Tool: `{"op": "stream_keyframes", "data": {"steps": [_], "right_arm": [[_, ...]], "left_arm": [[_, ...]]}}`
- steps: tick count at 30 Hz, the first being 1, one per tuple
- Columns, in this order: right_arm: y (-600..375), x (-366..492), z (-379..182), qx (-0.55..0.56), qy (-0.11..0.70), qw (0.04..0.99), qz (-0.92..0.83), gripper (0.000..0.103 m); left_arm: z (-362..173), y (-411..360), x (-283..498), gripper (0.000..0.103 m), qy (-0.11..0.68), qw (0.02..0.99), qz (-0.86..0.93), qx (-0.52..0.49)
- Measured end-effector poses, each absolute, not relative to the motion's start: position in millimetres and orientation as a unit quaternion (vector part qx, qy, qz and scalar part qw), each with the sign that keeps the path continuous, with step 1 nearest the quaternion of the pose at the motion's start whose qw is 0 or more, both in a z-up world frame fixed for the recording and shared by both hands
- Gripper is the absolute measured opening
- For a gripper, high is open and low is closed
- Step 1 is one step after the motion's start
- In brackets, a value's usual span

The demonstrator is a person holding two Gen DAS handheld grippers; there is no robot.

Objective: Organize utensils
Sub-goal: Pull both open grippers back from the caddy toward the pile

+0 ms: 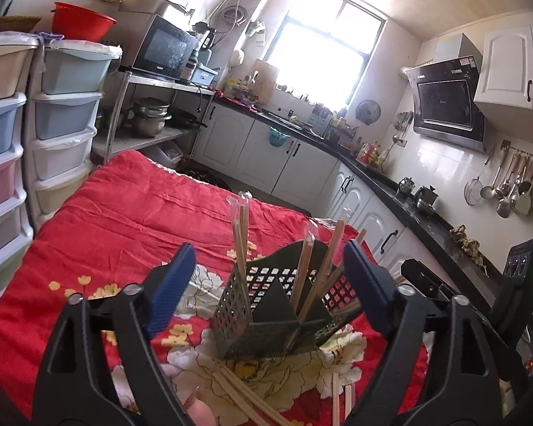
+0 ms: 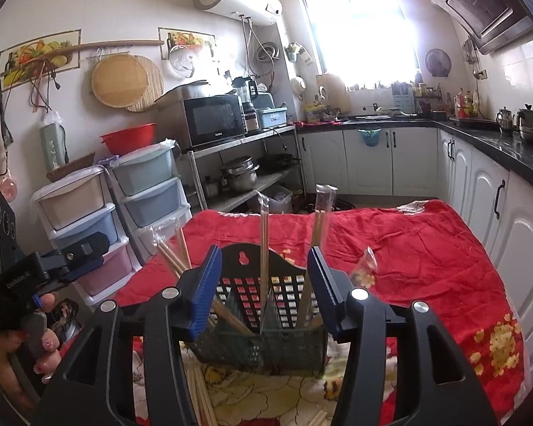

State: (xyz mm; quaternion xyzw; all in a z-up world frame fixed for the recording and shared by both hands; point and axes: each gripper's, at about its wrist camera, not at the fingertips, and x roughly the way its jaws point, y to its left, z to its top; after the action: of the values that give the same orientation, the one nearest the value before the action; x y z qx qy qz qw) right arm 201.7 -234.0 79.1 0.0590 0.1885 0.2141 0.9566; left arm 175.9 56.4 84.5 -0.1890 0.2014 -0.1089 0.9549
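Observation:
A black perforated utensil holder (image 1: pixel 280 312) (image 2: pixel 266 323) with compartments stands on the red flowered cloth (image 1: pixel 131 220) (image 2: pixel 408 245). Several wrapped wooden chopsticks (image 1: pixel 240 248) (image 2: pixel 264 248) stand upright or lean in it. More chopsticks lie loose on the cloth in front of the holder (image 1: pixel 245 397) (image 2: pixel 200 394). My left gripper (image 1: pixel 270 284) is open and empty, its blue pads either side of the holder, just in front of it. My right gripper (image 2: pixel 263 291) is open and empty, also framing the holder. The left gripper also shows at the left of the right wrist view (image 2: pixel 64 266), held by a hand.
Stacked pastel plastic drawers (image 1: pixel 60 120) (image 2: pixel 99 220) stand at the table's far left edge. A metal rack with a microwave (image 2: pixel 213 119) and pots stands behind. White cabinets under a black counter (image 2: pixel 479 142) run along the right.

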Motion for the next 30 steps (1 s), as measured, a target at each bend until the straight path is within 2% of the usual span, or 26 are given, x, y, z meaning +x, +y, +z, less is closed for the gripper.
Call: {"op": "stream_keyframes", "data": {"steps": [3,5,30], "right_arm": [[-238,196,78,0.062,0.19,0.956,0.215,0.052],[-240,191,78,0.061,0.189,0.957,0.213,0.052],[-241,163,50,0.036,0.227,0.948,0.218,0.054]], "left_arm": [[83,58,170,0.09,0.199,0.955,-0.109,-0.194],[82,59,165,0.092,0.197,0.955,-0.107,-0.196],[54,69,148,0.092,0.225,0.947,-0.089,-0.209]]}}
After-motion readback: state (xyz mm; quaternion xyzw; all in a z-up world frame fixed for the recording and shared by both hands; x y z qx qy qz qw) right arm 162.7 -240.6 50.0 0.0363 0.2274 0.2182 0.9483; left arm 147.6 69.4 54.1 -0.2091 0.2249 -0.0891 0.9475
